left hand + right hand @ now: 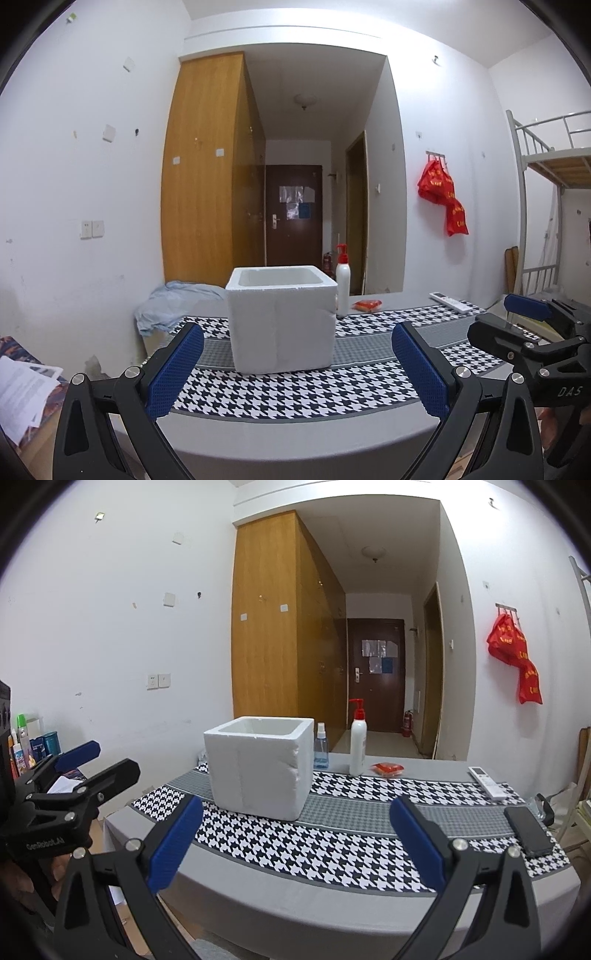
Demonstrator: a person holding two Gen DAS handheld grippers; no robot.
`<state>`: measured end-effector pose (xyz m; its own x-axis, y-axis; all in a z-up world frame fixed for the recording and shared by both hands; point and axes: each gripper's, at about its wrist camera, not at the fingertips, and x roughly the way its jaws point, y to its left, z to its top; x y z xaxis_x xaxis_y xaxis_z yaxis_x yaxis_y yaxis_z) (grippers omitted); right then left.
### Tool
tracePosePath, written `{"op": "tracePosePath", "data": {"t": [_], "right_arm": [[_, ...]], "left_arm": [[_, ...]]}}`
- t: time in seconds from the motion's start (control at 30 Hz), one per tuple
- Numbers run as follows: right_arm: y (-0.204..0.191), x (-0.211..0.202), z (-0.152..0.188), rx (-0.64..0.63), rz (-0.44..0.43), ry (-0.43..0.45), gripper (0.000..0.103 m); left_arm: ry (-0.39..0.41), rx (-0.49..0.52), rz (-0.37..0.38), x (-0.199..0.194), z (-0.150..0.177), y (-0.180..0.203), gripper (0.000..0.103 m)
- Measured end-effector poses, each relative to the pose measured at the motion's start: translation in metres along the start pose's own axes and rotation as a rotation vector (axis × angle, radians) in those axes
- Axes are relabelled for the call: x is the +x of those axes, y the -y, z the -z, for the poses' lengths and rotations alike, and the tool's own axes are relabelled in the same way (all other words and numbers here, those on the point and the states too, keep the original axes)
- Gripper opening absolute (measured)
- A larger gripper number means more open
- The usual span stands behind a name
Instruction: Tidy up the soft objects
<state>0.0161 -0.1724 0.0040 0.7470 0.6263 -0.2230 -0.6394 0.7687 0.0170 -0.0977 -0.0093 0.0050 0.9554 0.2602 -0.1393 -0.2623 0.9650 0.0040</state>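
A white foam box (281,318) stands open-topped on the houndstooth table runner; it also shows in the right wrist view (258,766). A small red-orange soft packet (366,305) lies behind it to the right, seen too in the right wrist view (387,768). A crumpled light blue cloth (173,304) lies at the table's far left. My left gripper (297,369) is open and empty, in front of the box. My right gripper (295,843) is open and empty, near the table's front edge. Each gripper appears at the side of the other's view.
A white pump bottle (357,747) and a blue spray bottle (320,751) stand behind the box. A white remote (487,781) and a black phone (528,830) lie at the right. Papers (22,391) and toiletry bottles (26,746) are left of the table.
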Motion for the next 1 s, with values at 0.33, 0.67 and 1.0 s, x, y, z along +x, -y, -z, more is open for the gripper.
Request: {"op": "tracePosePath", "data": {"t": [0.33, 0.67, 1.0], "right_arm": [[-0.001, -0.005, 0.003, 0.009, 0.012, 0.001, 0.102], [-0.005, -0.016, 0.006, -0.008, 0.043, 0.009, 0.102], [-0.012, -0.021, 0.008, -0.035, 0.057, 0.016, 0.102]], "left_arm": [[0.004, -0.012, -0.008, -0.006, 0.003, 0.001, 0.102], [0.018, -0.015, 0.002, -0.022, 0.004, 0.004, 0.102], [0.033, -0.018, -0.002, -0.027, 0.010, 0.002, 0.102]]}}
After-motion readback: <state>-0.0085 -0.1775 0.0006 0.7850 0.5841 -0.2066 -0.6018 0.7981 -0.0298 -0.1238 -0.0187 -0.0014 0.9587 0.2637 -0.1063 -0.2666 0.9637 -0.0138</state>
